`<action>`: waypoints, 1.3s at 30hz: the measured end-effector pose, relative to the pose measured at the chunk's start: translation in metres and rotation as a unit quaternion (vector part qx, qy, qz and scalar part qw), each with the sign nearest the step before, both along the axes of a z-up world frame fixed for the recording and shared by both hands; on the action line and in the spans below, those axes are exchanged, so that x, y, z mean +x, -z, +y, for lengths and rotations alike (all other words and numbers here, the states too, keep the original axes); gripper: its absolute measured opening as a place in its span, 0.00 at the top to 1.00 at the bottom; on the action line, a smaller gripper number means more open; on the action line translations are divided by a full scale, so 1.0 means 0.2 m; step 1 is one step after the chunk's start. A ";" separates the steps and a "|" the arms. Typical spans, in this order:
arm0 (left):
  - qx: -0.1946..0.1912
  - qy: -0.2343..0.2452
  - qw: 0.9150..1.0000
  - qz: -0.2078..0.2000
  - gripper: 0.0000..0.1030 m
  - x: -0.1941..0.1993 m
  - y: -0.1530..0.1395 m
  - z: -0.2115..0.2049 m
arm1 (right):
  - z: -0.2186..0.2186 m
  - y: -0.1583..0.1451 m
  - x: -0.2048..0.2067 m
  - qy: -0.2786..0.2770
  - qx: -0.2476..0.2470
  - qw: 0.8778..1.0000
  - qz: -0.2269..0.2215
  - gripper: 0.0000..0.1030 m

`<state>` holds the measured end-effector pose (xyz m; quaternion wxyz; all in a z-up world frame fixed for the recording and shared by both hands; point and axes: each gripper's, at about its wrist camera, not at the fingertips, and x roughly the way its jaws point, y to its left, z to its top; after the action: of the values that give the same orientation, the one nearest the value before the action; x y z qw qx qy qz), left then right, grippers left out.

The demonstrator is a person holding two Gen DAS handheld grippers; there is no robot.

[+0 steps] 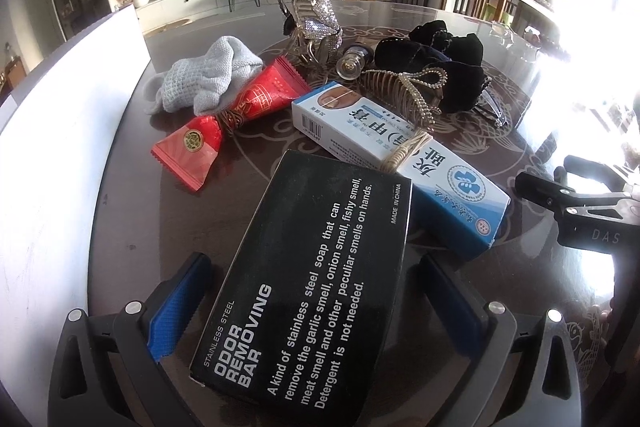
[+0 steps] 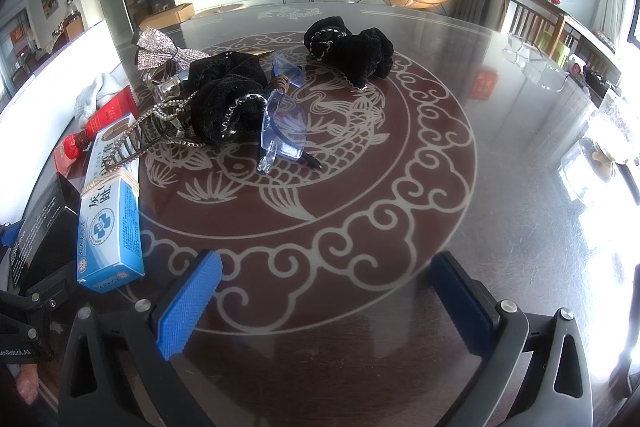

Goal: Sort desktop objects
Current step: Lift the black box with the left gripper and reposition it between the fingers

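A black "Odor Removing Bar" box (image 1: pixel 308 275) lies between the open fingers of my left gripper (image 1: pixel 316 287), touching neither pad that I can tell. Behind it lie a blue-white medicine box (image 1: pixel 400 159), two red candy packets (image 1: pixel 240 115), a grey cloth (image 1: pixel 204 79), hair claws (image 1: pixel 320 27) and black scrunchies (image 1: pixel 436 67). My right gripper (image 2: pixel 324 291) is open and empty over the patterned table (image 2: pixel 400 187). It sees the medicine box (image 2: pixel 110 223), a clear blue hair clip (image 2: pixel 280 123) and scrunchies (image 2: pixel 352 51).
A white box wall (image 1: pixel 60 147) runs along the table's left side. The right gripper's body (image 1: pixel 580 203) shows at the right of the left wrist view. Clear glasses (image 2: pixel 532 63) lie at the far right of the table.
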<state>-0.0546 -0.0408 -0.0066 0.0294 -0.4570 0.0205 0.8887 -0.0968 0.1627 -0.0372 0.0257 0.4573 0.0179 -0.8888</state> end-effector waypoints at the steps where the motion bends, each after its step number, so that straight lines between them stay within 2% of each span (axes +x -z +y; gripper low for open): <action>1: 0.001 0.001 1.000 -0.001 0.00 0.02 -0.01 -0.04 | 0.00 0.00 0.00 0.000 0.000 1.000 0.000 0.00; 39: 0.003 0.013 1.000 0.000 0.00 0.01 0.01 -0.05 | 0.00 0.00 0.00 0.000 0.000 1.000 0.000 0.00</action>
<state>-0.0532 -0.0499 -0.0081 0.0421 -0.4568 0.0237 0.8883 -0.0969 0.1628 -0.0371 0.0258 0.4572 0.0182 -0.8888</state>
